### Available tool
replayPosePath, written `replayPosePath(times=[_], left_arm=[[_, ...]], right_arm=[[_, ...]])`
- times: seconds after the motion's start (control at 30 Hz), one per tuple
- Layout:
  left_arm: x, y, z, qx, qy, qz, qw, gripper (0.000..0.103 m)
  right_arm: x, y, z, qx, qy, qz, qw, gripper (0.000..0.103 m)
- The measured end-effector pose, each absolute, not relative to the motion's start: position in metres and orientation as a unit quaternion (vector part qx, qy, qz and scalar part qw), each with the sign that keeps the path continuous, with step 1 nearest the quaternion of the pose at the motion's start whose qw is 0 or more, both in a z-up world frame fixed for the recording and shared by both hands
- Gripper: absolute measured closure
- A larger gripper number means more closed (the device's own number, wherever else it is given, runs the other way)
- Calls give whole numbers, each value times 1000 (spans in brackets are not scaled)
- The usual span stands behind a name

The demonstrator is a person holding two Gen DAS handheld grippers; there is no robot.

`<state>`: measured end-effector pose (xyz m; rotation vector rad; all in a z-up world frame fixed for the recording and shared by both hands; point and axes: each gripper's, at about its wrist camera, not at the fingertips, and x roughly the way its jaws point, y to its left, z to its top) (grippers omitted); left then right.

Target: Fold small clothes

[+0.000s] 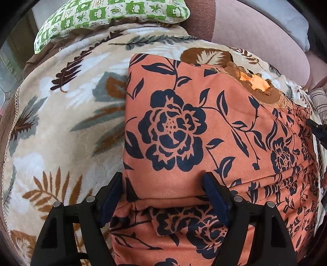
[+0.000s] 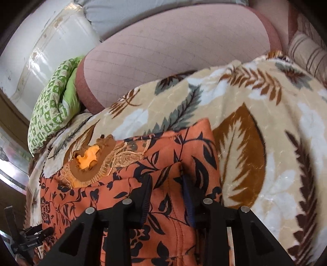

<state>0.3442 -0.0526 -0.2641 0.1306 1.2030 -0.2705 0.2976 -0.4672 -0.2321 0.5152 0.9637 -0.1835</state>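
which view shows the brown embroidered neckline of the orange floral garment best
The right wrist view: the brown embroidered neckline lies unobstructed, its lace trim and orange lining plain. In the left wrist view the same neckline sits distorted toward the frame's upper right.

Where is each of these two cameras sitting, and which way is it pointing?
Left wrist view: sits on the left gripper, looking steeply down at the orange flowered garment on the leaf-print blanket; only its two open fingers show.
Right wrist view: sits on the right gripper, looking down at the same garment; a fold lies between its fingers.
Shared: garment, blanket, green pillow.
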Motion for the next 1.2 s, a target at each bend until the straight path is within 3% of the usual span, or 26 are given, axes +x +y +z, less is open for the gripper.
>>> replayPosePath(times=[0.1, 0.17, 0.2, 0.27, 0.33, 0.43, 0.67, 1.2], left_arm=[[345, -54, -265, 60, 564, -126, 814, 23], [343, -52, -264, 63, 563, -125, 815, 23], [342, -52, -264, 66, 561, -124, 816, 23], [341, -52, -264, 68, 560, -123, 817, 23], [340, -51, -264, 66, 560, -123, 817, 23], [340, -51, -264, 65, 561, -124, 816, 22], [344, -52, -265, 65, 563, -124, 815, 22], [340, -59, -266, 90, 556, -131, 816, 22]], right_arm=[[295, -466, -226, 212, 450, -108, 861, 29], [293, -467, -228, 208, 441, -114, 866, 29], [295, -467, -232, 215, 443, -103, 864, 31], [299, -463, -240, 205, 453, -105, 861, 45], [303, -456, -244, 165, 463, -120, 863, 67], [303, -455, -244, 145, 462, -125, 866, 78], [297, -463, -236, 156, 461, -136, 863, 78], [292, -485, -232, 310, 428, -49, 848, 75]])
